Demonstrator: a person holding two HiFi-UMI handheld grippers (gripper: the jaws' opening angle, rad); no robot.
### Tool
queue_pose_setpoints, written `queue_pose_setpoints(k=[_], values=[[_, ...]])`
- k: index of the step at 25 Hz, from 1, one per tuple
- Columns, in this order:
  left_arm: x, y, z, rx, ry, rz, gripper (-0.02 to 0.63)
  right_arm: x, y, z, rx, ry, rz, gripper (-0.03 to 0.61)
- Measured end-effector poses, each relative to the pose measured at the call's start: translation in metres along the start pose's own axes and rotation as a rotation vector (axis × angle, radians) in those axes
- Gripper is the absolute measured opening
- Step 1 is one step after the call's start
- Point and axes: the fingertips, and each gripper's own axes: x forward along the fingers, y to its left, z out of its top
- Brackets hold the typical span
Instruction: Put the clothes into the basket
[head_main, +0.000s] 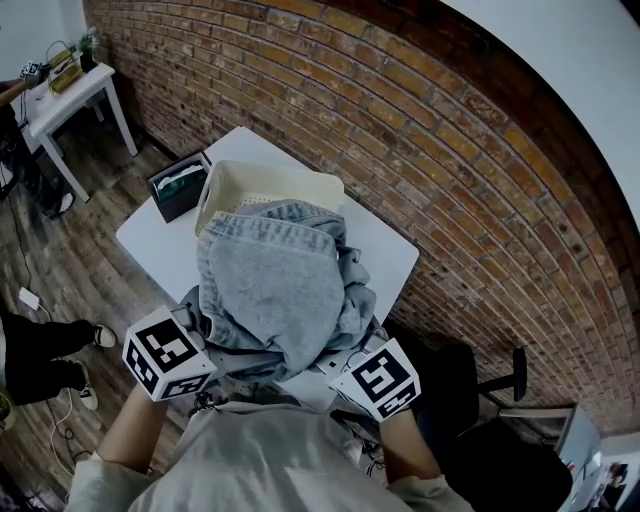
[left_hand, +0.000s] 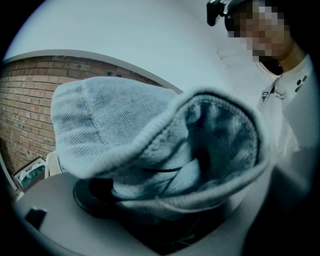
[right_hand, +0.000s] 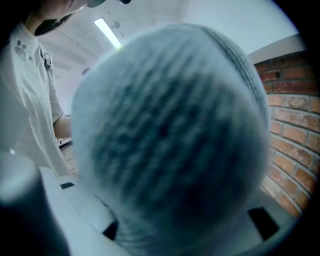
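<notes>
A light-blue denim garment hangs bunched above the near half of the white table, held up from below by both grippers. My left gripper is under its left hem, with folds of denim packed between the jaws. At the right hem, my right gripper is closed on the cloth, and blurred denim fills its view. Both sets of fingertips are buried in fabric. Behind the garment stands the cream basket, partly covered by the denim's far edge.
A black box sits on the table left of the basket. A brick wall runs behind the table. A white side table stands far left, a person's legs and shoes at left, and a black chair at right.
</notes>
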Motion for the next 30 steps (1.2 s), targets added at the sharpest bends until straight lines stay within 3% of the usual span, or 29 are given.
queue_pose_setpoints(k=[14,18,30], values=[[-0.009,0.066,0.072,0.157,-0.062,0.07,0.483,0.031,-0.062,0.074,-0.138,-0.109,-0.069,0.241],[-0.003,0.094,0.078,0.193,-0.059,0.084,0.483,0.051,-0.083,0.079,-0.143,-0.131,-0.088,0.241],[0.023,0.172,0.084,0.204,-0.094,0.085,0.483,0.106,-0.144,0.081,-0.163,-0.119,-0.132,0.241]])
